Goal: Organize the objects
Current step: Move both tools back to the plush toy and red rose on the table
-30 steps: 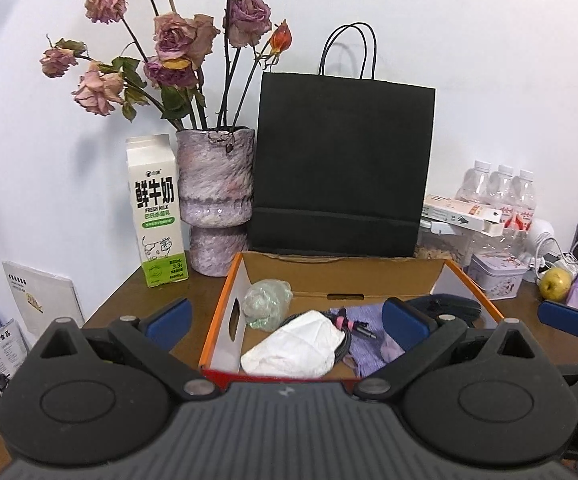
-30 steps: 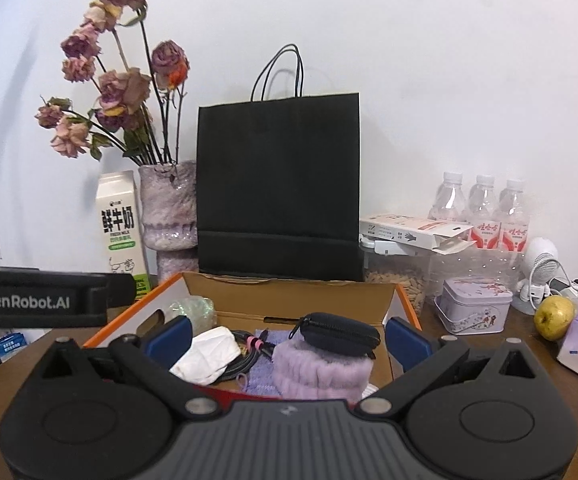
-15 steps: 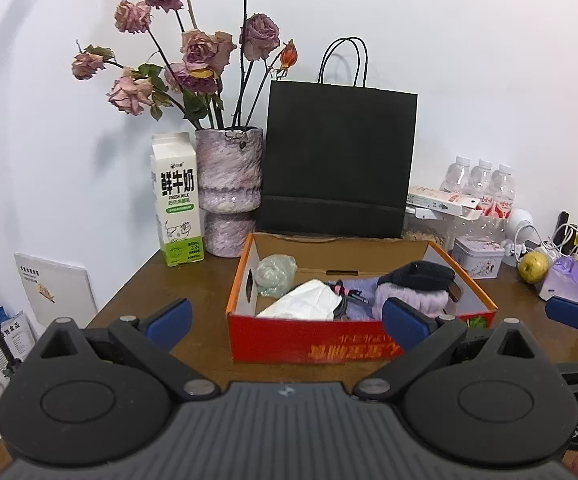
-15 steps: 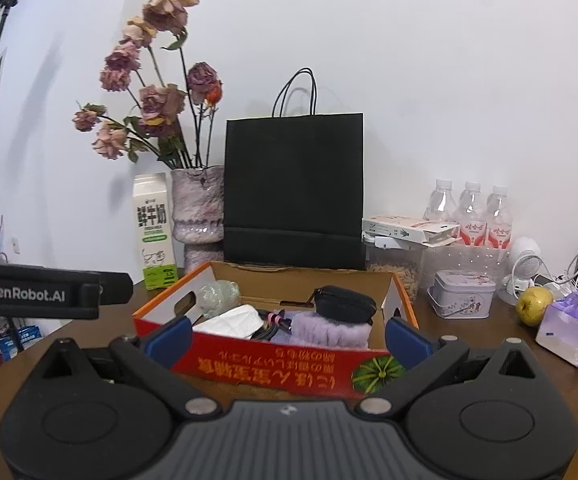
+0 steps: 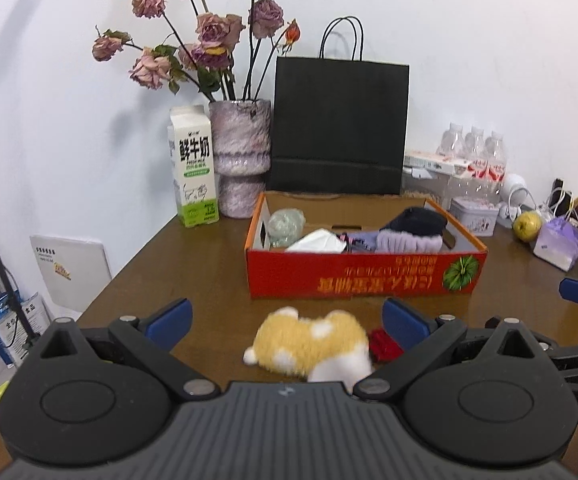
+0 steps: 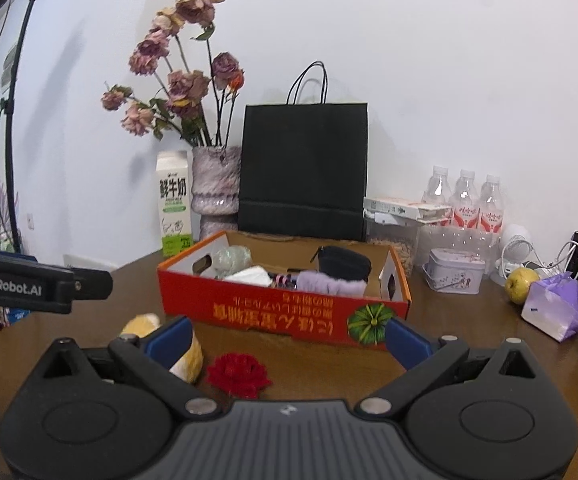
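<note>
Both grippers, left and right, hung released over fluffy yellow-white plush toy and red fabric flower before red cardboard box.

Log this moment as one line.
left gripper open | right gripper open | yellow-white plush toy, red fabric flower on table | red cardboard box part-filled

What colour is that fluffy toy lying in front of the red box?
The plush toy is yellow-orange with white patches, best seen in the left wrist view.
</note>
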`<state>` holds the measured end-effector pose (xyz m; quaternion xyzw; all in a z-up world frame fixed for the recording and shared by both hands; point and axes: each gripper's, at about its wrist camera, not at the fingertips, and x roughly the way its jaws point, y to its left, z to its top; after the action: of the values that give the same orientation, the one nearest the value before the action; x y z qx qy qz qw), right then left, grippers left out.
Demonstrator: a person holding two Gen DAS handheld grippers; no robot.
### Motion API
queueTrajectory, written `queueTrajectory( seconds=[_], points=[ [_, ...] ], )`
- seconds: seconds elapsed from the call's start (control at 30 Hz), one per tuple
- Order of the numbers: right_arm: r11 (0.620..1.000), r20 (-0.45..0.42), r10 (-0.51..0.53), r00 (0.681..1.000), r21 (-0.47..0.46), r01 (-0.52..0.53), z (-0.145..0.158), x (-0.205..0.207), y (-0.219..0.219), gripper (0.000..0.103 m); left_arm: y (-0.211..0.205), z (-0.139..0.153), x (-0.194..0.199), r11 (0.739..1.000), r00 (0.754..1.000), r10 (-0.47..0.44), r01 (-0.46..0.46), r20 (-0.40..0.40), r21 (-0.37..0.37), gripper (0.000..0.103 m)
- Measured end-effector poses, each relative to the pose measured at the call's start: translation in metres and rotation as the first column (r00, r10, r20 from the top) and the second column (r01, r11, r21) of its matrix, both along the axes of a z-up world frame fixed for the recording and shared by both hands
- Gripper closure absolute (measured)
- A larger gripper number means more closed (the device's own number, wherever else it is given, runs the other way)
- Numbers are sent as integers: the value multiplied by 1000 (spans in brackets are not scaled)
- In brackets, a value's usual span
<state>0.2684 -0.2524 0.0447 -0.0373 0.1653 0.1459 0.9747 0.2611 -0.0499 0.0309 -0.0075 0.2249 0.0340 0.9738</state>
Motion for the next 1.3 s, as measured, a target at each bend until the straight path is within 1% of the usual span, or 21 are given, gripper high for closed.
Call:
queueTrajectory(
  seconds=[0.23, 0.37, 0.5, 0.77, 0.9, 1.03, 1.17, 1.3],
  points=[
    [997, -27, 56, 998, -57, -58, -19, -19, -3, 0, -5, -15, -21, 1000, 999, 4, -4, -44, 7, 0],
    [993, -46, 79, 996, -86, -82, -29, -22, -7, 0, -9, -24, -33, 1000, 997, -7, 8, -71, 5, 0],
    [990, -64, 90, 994, -105, -96, -35, -18, -13, 0, -17, -30, -34, 1000, 996, -16, 18, -92, 23, 0],
    [994, -97, 74, 993, -71, -81, -42, -2, -34, 0, -36, -44, -21, 998, 990, -41, 47, -132, 42, 0],
    [998, -114, 60, 992, -22, -63, -45, 5, -45, 0, -42, -49, -14, 997, 988, -51, 59, -149, 48, 0],
    [999, -118, 44, 992, 5, -44, -47, 7, -50, 0, -45, -57, -3, 997, 985, -51, 59, -167, 41, 0],
    [999, -112, 34, 993, 17, -32, -47, 7, -51, 0, -46, -65, 13, 998, 981, -42, 51, -191, 44, 0],
    [1000, -115, 27, 993, 13, -25, -50, 9, -50, 0, -47, -70, 30, 999, 977, -33, 40, -210, 26, 0]
  ],
)
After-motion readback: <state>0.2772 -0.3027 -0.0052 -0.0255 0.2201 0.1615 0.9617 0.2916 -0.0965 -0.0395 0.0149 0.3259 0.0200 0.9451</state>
